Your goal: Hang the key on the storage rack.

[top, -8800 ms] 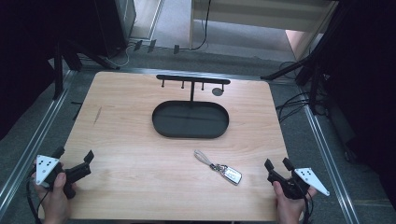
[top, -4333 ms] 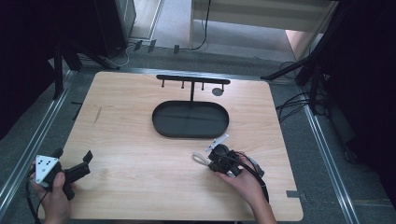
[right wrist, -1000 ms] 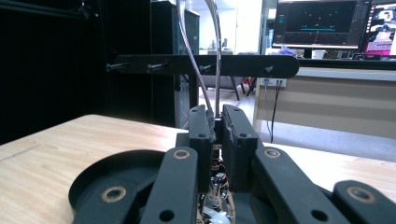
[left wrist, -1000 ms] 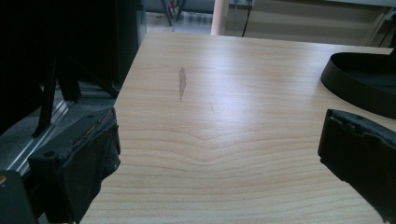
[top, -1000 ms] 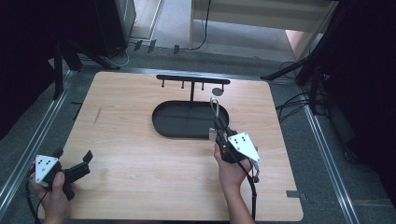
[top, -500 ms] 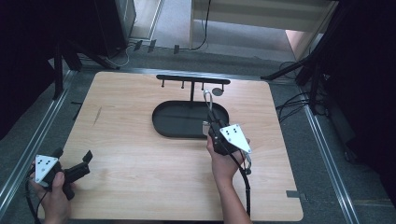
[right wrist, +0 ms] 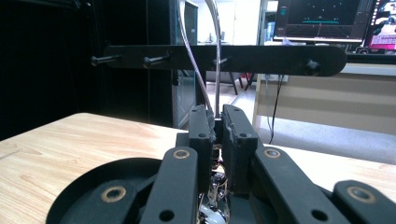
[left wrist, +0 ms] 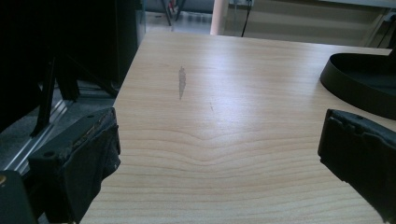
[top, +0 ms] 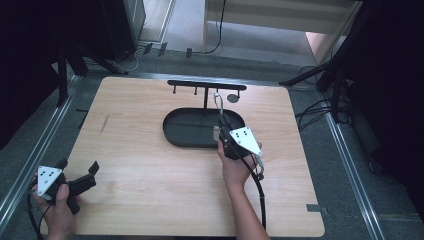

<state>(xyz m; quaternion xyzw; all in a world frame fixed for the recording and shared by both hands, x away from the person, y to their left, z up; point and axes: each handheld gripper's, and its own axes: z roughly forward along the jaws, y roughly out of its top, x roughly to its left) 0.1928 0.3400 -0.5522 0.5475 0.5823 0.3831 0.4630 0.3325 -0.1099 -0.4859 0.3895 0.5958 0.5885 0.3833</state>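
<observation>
Steel wire, bent into a tall narrow loop (right wrist: 205, 56), rises from between the fingers (right wrist: 233, 140) of our right gripper (right wrist: 215, 122), which are clenched on its lower end. In the right gripper view the loop climbs in front of the black rack (right wrist: 224, 59) and passes its bar between two of the pegs; whether it touches a peg we cannot tell. Something shiny hangs low between the gripper's arms, too blurred to name.

From the high view the loop (top: 218, 102) stands just above the right gripper (top: 225, 131), which our right hand (top: 235, 167) holds over the right end of the black oval tray (top: 175, 135). The grey plate sits on top of that gripper and its cable trails back along the forearm. The rack (top: 207, 85) stands at the far side of the tray, its bar carrying short pegs and a round disc at the right end.

Well apart, at the near left corner of the bench (top: 150, 190), our left hand (top: 57, 205) holds the left gripper (top: 89, 172) with its fingers released and spread wide, nothing between them. In the left gripper view the two black fingers (left wrist: 93, 158) frame bare light wood with a small grey smear (left wrist: 181, 82) on it, and the tray's rim (left wrist: 355, 88) shows at the far right.

Beyond the bench lie grey floor, cables and dark stands.
</observation>
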